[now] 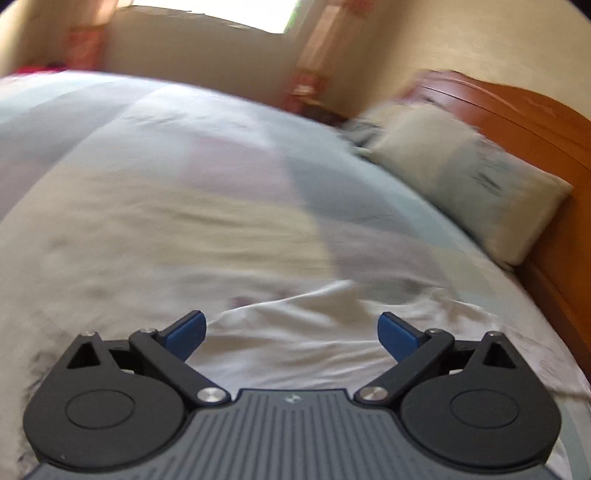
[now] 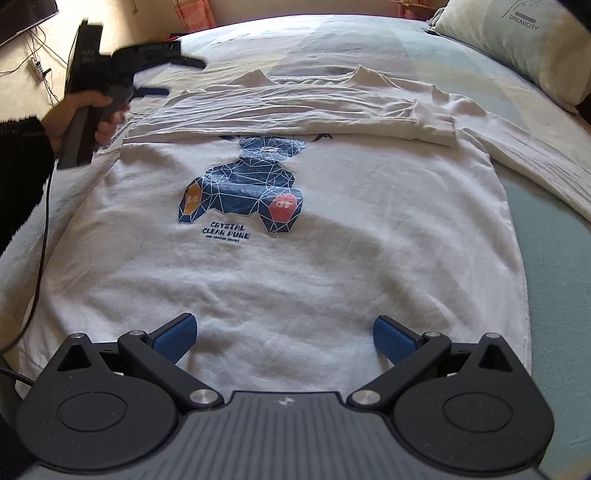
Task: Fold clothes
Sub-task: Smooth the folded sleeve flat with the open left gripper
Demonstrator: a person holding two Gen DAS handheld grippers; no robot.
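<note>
White sweatshirt (image 2: 295,266) flat on bed (image 2: 554,240), frame centre | right claw (image 2: 285,338) wide, over hem | left claw (image 2: 173,75) upper left, wide, empty

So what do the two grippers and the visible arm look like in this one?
Both grippers, left gripper and right gripper, share a build: ribbed grey body, black round housings, black linkage arms with silver pins, blue textured fingers. From the right wrist view, the left one has a dark grey handle and a black cable. The sleeve is black and fuzzy.

Sunlit bedroom: bed (image 1: 221,155), wooden headboard (image 1: 524,118), pillow (image 1: 461,173), window (image 1: 210,13).
</note>
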